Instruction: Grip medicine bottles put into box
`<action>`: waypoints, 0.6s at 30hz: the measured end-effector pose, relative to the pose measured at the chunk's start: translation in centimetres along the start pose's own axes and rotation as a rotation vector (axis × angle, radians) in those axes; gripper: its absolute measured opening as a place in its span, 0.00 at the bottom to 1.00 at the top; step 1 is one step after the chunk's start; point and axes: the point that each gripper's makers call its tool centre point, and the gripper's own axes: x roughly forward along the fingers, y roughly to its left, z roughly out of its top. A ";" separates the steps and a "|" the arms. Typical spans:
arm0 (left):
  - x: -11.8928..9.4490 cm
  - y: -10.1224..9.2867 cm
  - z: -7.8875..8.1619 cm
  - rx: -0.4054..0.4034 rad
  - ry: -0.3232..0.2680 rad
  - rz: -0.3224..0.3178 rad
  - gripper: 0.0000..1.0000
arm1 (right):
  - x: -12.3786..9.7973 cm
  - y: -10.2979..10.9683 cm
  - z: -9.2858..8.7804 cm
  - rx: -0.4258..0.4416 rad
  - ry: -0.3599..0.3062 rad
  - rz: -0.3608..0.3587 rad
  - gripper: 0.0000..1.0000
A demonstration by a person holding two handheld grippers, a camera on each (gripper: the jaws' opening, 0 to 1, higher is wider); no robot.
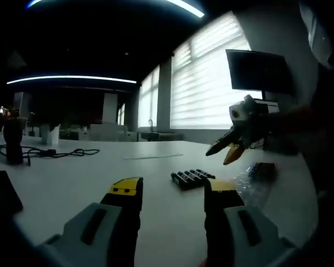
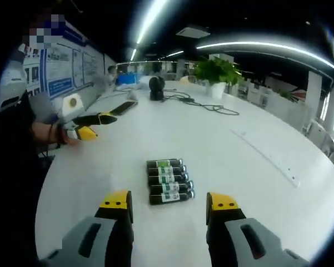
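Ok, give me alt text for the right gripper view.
A row of dark medicine bottles lies on a white table, just beyond the open right gripper. The left gripper, jaws apart, reaches in from the left; a potted plant stands far back.

Five dark medicine bottles [image 2: 169, 181] with green-and-white labels are laid flat, side by side and touching, on the white counter [image 2: 222, 144].
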 end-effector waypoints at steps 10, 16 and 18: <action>0.0 0.1 -0.1 -0.012 0.000 -0.004 0.37 | 2.0 0.4 -0.7 -0.056 0.063 0.059 0.50; 0.1 0.2 -0.2 -0.014 0.003 -0.004 0.37 | 3.0 0.3 -0.7 -0.073 0.083 0.091 0.53; 0.1 0.3 -0.2 -0.015 0.002 -0.001 0.37 | 3.3 0.4 -0.9 -0.075 0.090 0.106 0.53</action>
